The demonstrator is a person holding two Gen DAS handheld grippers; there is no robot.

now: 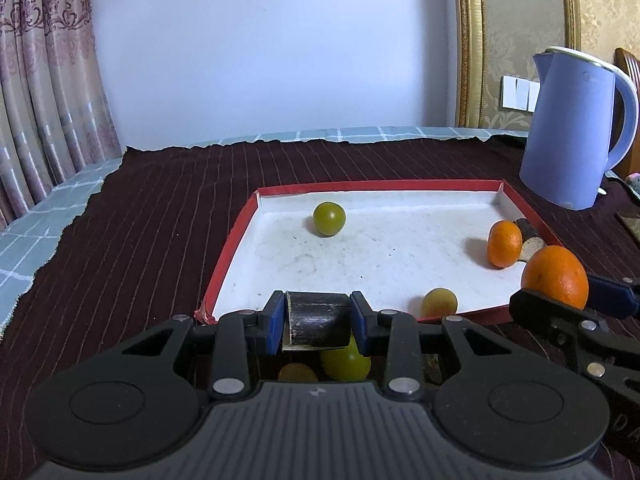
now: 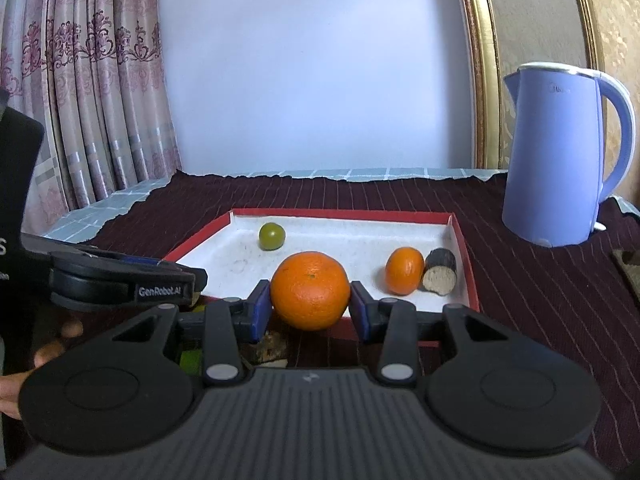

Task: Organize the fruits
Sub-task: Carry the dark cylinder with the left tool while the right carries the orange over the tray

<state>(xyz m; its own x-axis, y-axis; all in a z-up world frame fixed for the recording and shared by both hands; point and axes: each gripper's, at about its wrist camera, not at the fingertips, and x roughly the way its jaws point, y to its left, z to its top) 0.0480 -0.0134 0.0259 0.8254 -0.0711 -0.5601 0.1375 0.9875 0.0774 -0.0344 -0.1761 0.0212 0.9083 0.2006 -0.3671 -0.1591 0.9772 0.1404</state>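
Two oranges [image 2: 310, 290] [image 2: 404, 271], two dark cane pieces [image 1: 318, 326] [image 2: 439, 271], three green fruits [image 1: 329, 219] [image 1: 439, 303] [image 1: 346, 362], one tray [image 1: 236, 236], one kettle [image 1: 576, 128].

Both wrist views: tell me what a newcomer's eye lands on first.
The big orange, clamped in the right gripper just in front of the red-rimmed tray. Next, the dark cane piece pinched in the left gripper at the tray's near edge. Then the tall blue kettle, standing on the dark cloth to the right behind the tray, where a green fruit, a small orange and another cane piece lie.
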